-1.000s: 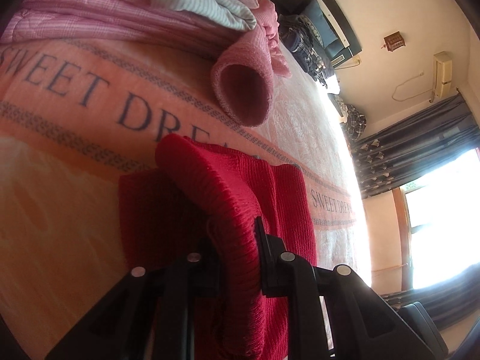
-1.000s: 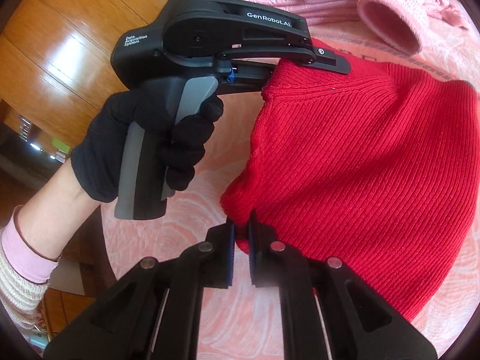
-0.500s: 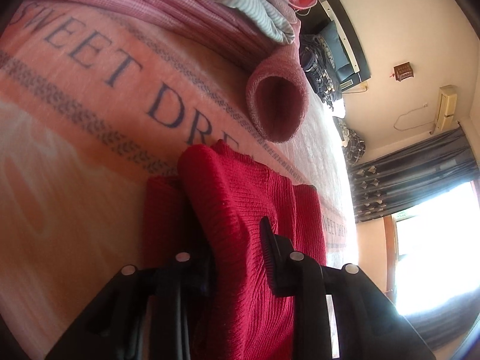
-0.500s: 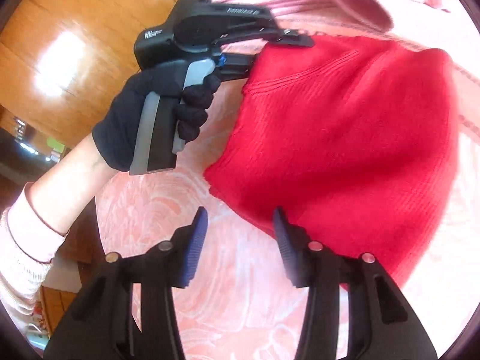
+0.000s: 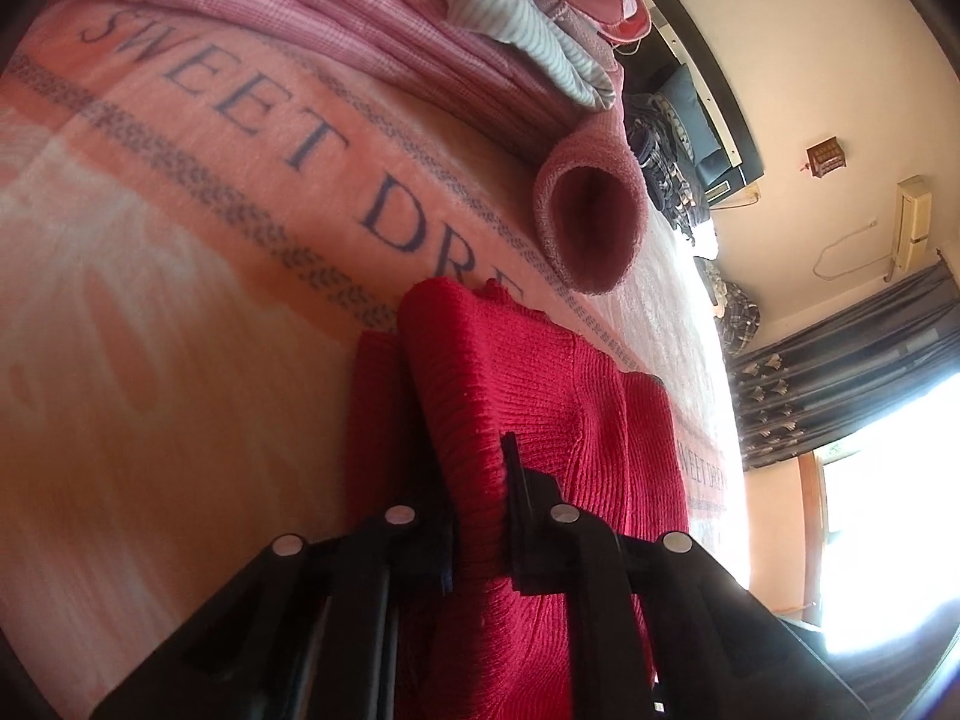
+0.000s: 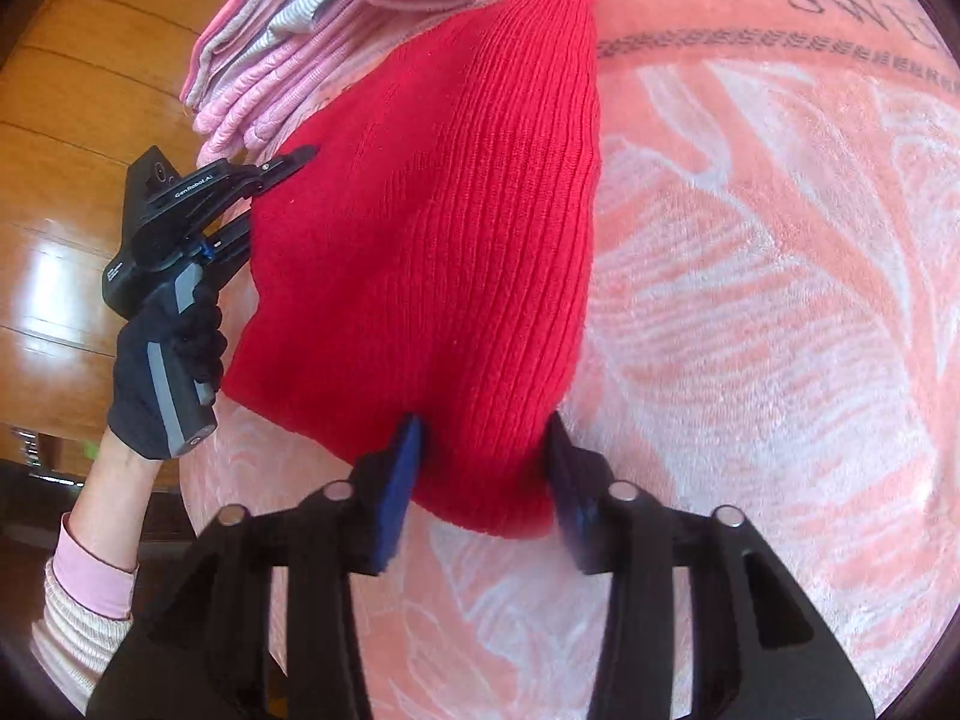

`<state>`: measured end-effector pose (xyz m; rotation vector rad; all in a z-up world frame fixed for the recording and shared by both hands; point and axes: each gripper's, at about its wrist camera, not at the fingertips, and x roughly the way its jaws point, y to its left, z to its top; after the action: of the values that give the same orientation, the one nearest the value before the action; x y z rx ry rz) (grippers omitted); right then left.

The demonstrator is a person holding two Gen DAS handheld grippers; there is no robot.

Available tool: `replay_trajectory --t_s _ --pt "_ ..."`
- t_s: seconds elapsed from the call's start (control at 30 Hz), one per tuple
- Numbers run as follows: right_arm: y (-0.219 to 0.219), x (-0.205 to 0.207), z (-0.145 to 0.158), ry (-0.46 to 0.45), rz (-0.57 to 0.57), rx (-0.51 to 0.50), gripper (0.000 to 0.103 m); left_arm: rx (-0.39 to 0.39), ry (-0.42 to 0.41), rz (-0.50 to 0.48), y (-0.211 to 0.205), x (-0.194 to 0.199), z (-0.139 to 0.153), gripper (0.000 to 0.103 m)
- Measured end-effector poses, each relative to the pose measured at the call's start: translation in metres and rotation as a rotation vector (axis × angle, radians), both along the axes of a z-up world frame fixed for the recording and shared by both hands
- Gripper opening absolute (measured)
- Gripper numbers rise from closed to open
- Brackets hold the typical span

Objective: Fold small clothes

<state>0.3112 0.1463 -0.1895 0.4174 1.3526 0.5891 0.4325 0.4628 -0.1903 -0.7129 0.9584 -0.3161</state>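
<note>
1. Red knit garment (image 6: 432, 252), spread on pink blanket (image 6: 780, 300).
2. Right gripper (image 6: 483, 468): jaws apart, straddling the garment's near edge.
3. Left gripper (image 6: 264, 204), in a black-gloved hand (image 6: 162, 384), clamps the garment's left edge.

One red knit garment (image 6: 432, 228), one pink cuff (image 5: 591, 222), two grippers, one patterned blanket (image 6: 780, 300).

The ribbed knit red garment (image 6: 432, 252) is plain bright red. It lies on a fleecy peach-pink blanket (image 6: 780, 312) with pale swirls, a dark chevron band and navy lettering. Beyond the garment, the fuzzy pink sleeve cuff (image 5: 591, 222) is dusty rose beside pink checked and grey-striped folded clothes (image 5: 420, 42).
</note>
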Motion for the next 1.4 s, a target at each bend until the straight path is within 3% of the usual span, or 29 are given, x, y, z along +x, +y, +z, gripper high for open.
replay_trajectory --t_s 0.07,0.17,0.33,0.43,0.5,0.53,0.73,0.83,0.97,1.03,1.1,1.13,1.4 --pt "-0.004 0.002 0.002 0.010 0.001 0.038 0.019 0.029 -0.025 0.010 -0.001 -0.003 0.004 0.011" --pt "-0.008 0.004 0.004 0.009 0.015 -0.002 0.017 0.096 -0.021 0.012 -0.002 -0.005 -0.001 0.011" --pt "0.000 0.004 0.000 0.017 0.042 -0.053 0.018 0.043 -0.002 0.014 0.004 -0.009 -0.002 0.012" --pt "0.001 0.001 0.007 -0.005 0.052 -0.048 0.027 0.065 0.006 -0.010 0.006 -0.023 0.015 0.016" --pt "-0.005 -0.005 0.013 -0.017 0.041 -0.032 0.040 0.077 0.016 -0.020 0.008 -0.043 0.026 0.019" --pt "-0.008 -0.007 0.015 -0.029 0.037 -0.032 0.042 0.077 0.016 -0.024 0.009 -0.056 0.031 0.025" --pt "-0.010 -0.009 0.019 -0.044 0.013 -0.027 0.043 0.137 -0.038 -0.062 -0.012 -0.125 0.053 0.035" --pt "-0.012 -0.013 0.018 -0.039 0.014 -0.032 0.043 0.166 -0.013 -0.081 -0.028 -0.135 0.047 0.041" --pt "-0.006 -0.013 0.015 -0.025 0.015 -0.037 0.044 0.196 0.019 -0.105 -0.044 -0.136 0.031 0.041" --pt "-0.004 -0.012 0.012 -0.019 0.016 -0.045 0.044 0.230 0.034 -0.097 -0.048 -0.136 0.025 0.039" --pt "-0.003 -0.012 0.010 -0.013 0.016 -0.048 0.043 0.210 0.053 -0.105 -0.047 -0.137 0.018 0.011" --pt "-0.004 -0.012 0.009 -0.011 0.013 -0.045 0.043 0.194 0.065 -0.101 -0.044 -0.138 0.016 0.007" --pt "-0.002 -0.012 0.006 -0.032 0.020 -0.064 0.038 0.142 0.069 -0.096 -0.029 -0.156 0.000 0.005"
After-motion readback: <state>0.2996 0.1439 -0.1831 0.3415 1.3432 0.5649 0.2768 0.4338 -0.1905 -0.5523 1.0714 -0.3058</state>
